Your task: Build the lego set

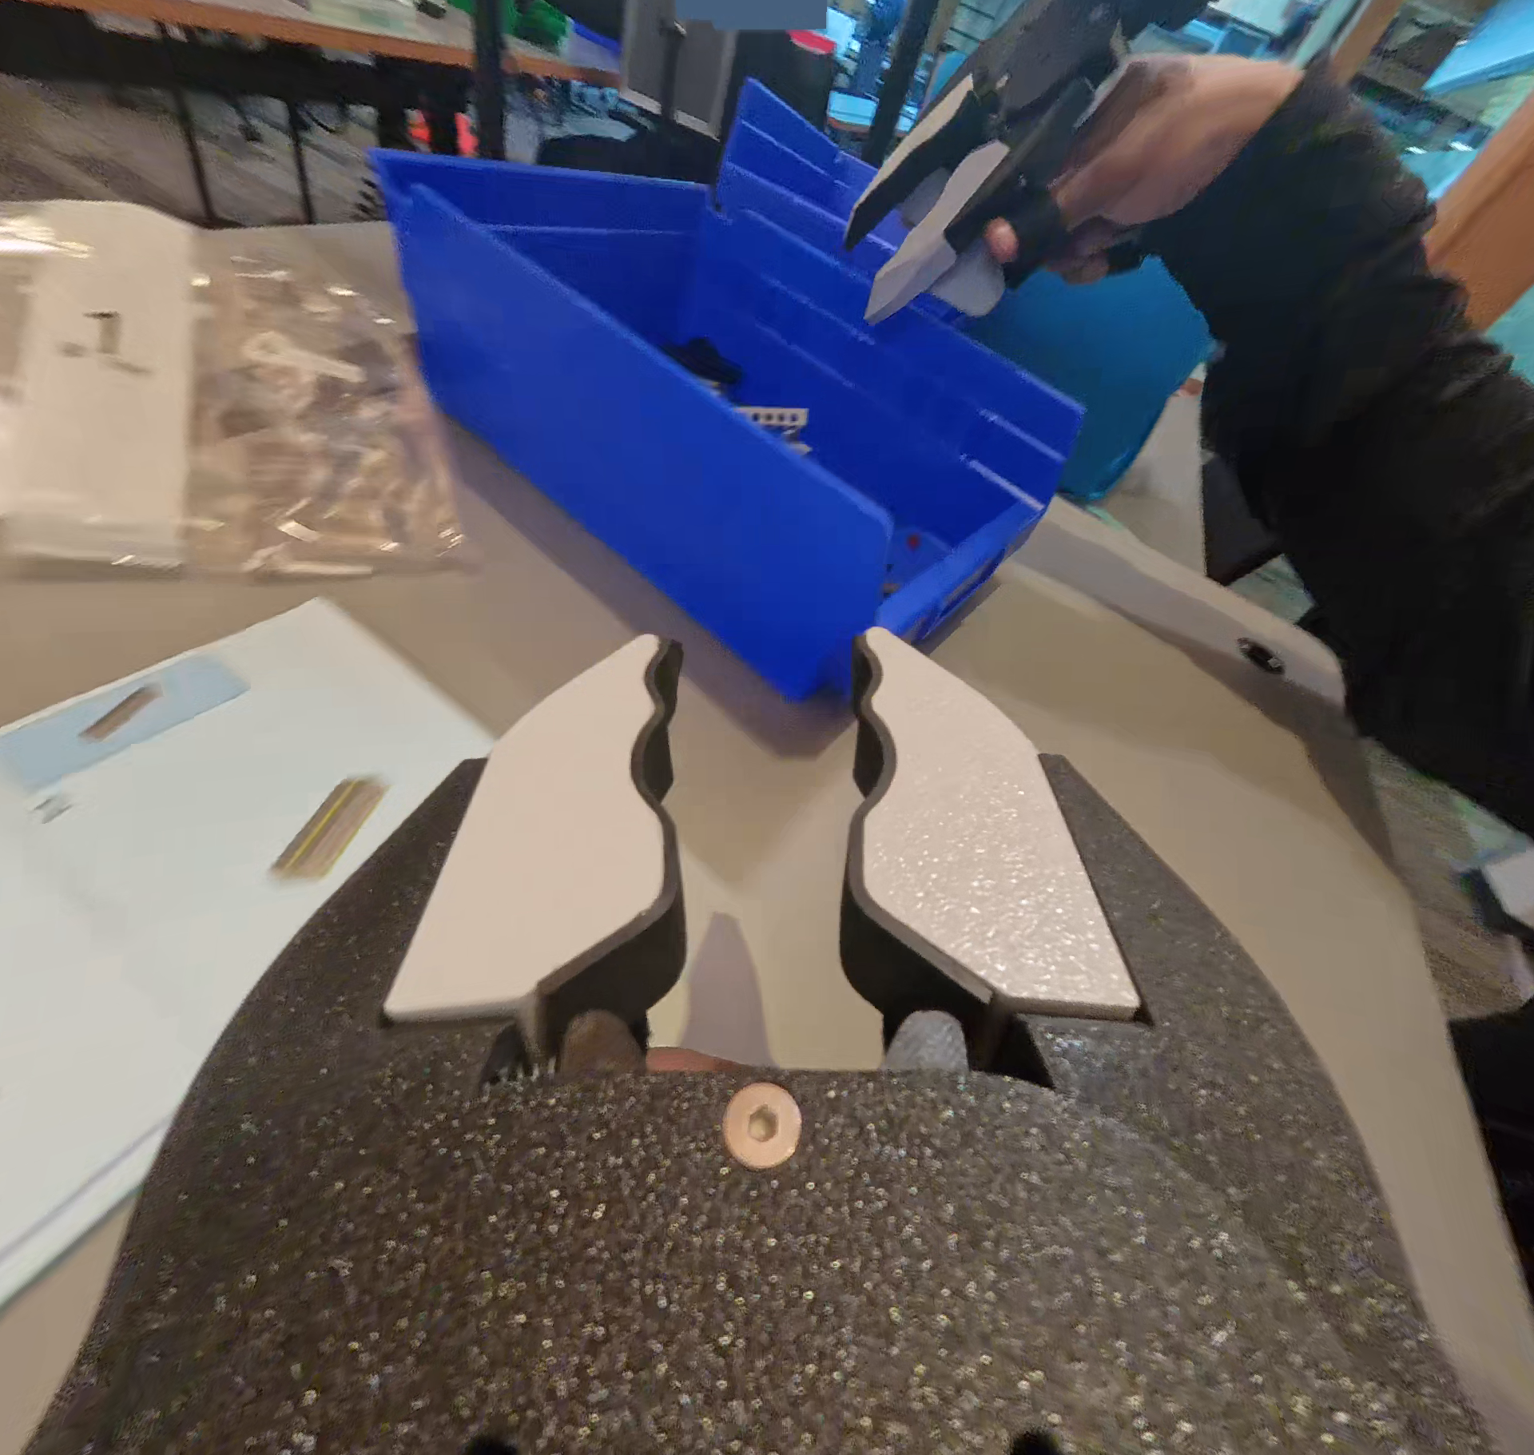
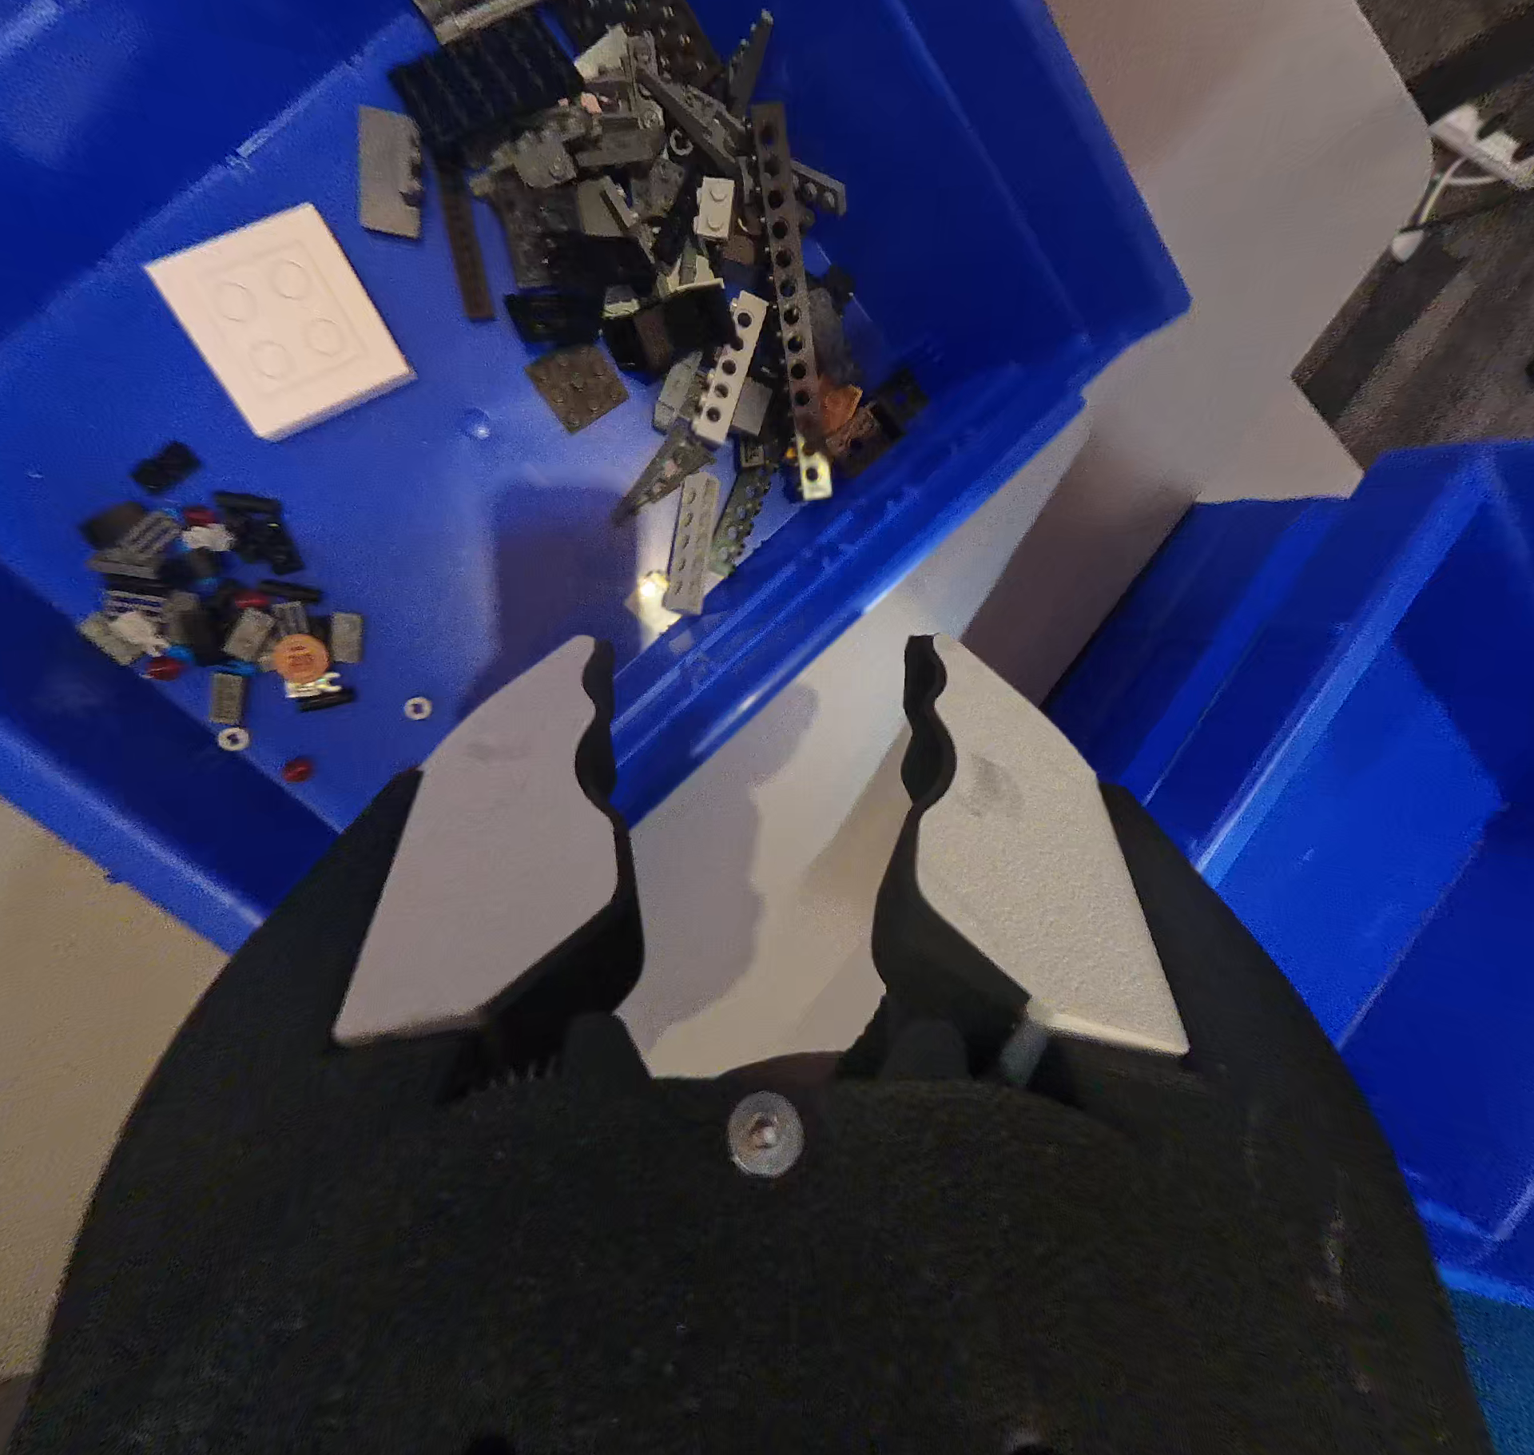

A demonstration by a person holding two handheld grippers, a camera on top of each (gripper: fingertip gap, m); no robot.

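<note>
My left gripper (image 1: 765, 651) is open and empty, low over the grey table (image 1: 747, 834). Its fingertips stand just short of the near corner of a blue bin (image 1: 647, 460). My right gripper (image 2: 759, 651) is open and empty above the bin's rim (image 2: 872, 535). It also shows in the left wrist view (image 1: 867, 274), held by a hand above the bin's far end. The bin holds a pile of grey and black building bricks (image 2: 664, 211), a white square plate (image 2: 278, 332) and a cluster of small pieces (image 2: 199, 585). A grey holed plate (image 2: 693, 539) lies nearest my right fingertips.
A clear bag of parts (image 1: 274, 411) and white printed sheets (image 1: 166, 834) lie on the table left of the bin. A second blue bin (image 2: 1370, 751) stands at the right. A person's black sleeve (image 1: 1328, 377) reaches in from the right.
</note>
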